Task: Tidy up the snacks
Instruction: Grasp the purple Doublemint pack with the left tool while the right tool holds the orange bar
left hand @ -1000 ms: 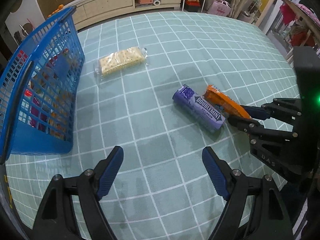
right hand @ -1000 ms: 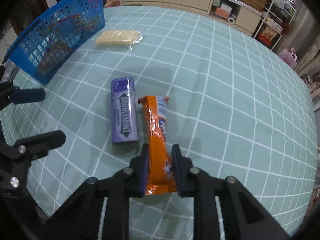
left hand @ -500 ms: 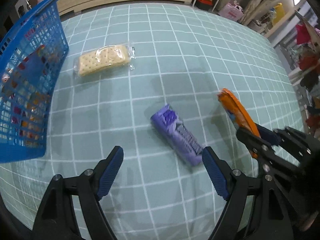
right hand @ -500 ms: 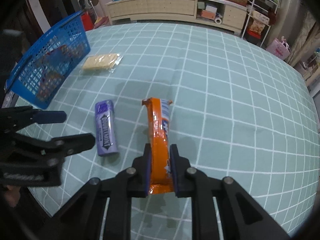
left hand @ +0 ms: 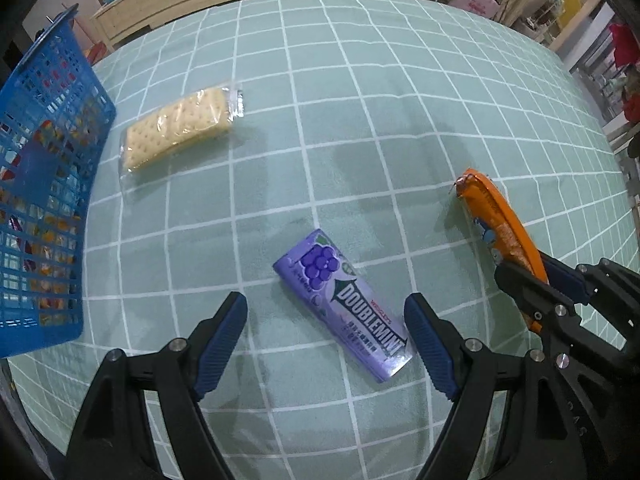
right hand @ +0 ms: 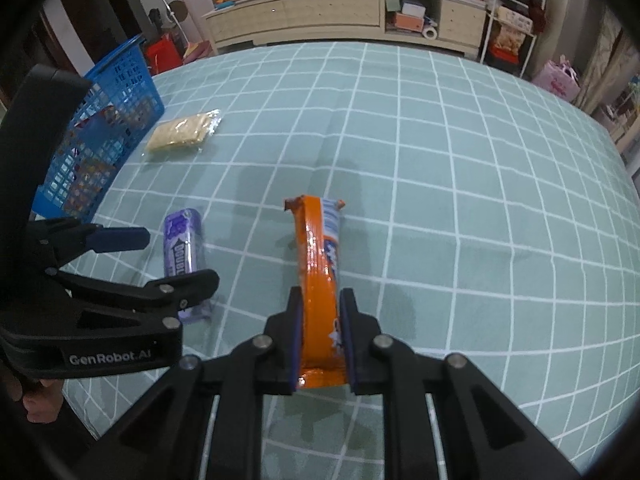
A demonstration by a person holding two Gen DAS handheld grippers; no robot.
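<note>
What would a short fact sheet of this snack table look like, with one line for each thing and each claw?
Surface: table with a green checked cloth
Basket: blue basket at the table's left edge, snacks inside
Loose snacks: cracker pack near the basket; purple Doublemint pack lying flat
Right gripper: shut on the orange snack bar, lifted off the cloth
Left gripper: open, over the purple pack, not touching it
</note>
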